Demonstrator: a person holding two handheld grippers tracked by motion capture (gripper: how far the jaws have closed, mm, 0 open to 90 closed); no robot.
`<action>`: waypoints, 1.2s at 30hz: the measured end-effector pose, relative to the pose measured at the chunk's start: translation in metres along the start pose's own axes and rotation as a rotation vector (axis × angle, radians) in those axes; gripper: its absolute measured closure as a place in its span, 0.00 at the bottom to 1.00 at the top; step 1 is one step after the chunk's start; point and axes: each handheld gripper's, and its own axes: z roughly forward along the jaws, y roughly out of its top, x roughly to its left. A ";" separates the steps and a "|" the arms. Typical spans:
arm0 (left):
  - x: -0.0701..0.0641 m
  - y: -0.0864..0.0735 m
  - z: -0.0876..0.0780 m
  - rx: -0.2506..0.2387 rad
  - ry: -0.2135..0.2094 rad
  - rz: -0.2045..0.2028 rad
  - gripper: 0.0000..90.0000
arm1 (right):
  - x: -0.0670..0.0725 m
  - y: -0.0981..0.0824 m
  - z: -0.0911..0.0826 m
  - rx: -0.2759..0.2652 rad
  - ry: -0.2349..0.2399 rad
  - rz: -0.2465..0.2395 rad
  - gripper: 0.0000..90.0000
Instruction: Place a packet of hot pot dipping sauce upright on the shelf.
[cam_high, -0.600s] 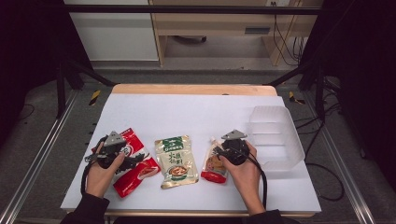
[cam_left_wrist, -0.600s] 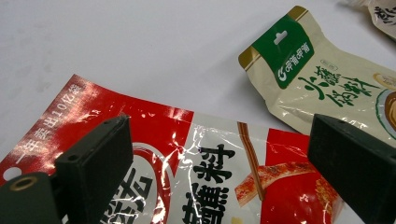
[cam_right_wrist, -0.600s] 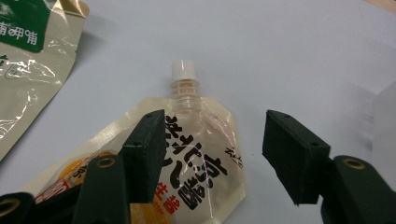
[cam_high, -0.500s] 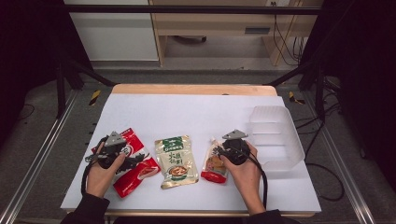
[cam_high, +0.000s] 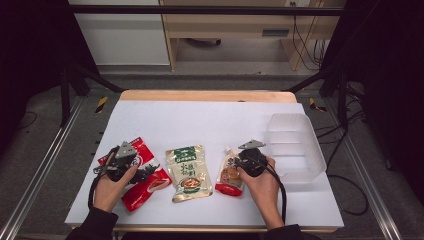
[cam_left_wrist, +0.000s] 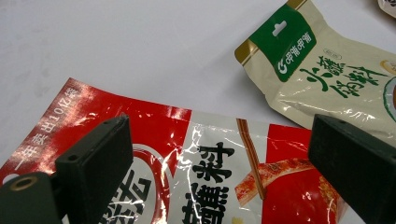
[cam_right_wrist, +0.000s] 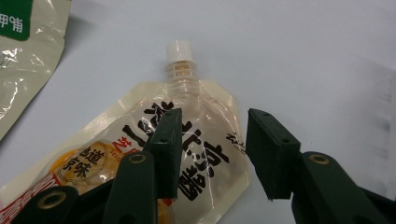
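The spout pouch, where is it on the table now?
In the high view, the spout pouch lies near the front of the table, right of the green pouch and left of the clear tub, under the right gripper.

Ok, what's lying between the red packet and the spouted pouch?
In the high view, one beige packet with a green header lies flat on the white table between the red packet and the spouted pouch.

A white-topped table (cam_high: 200, 120) with a wooden far edge carries a red packet (cam_high: 145, 177) at the left, a beige green-topped pouch (cam_high: 187, 172) beside it, a spouted pouch (cam_high: 229, 175), and a clear plastic bin (cam_high: 295, 145) at the right.
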 end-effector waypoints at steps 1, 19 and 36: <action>0.000 0.000 0.000 0.001 0.001 0.001 0.08 | 0.000 0.000 0.001 0.007 0.008 -0.001 0.63; -0.006 0.003 0.002 0.018 -0.005 0.024 0.08 | -0.006 -0.001 0.017 0.073 0.039 0.084 0.63; -0.008 0.005 0.000 0.017 0.000 0.036 0.08 | -0.002 0.004 -0.005 0.015 0.046 -0.047 1.00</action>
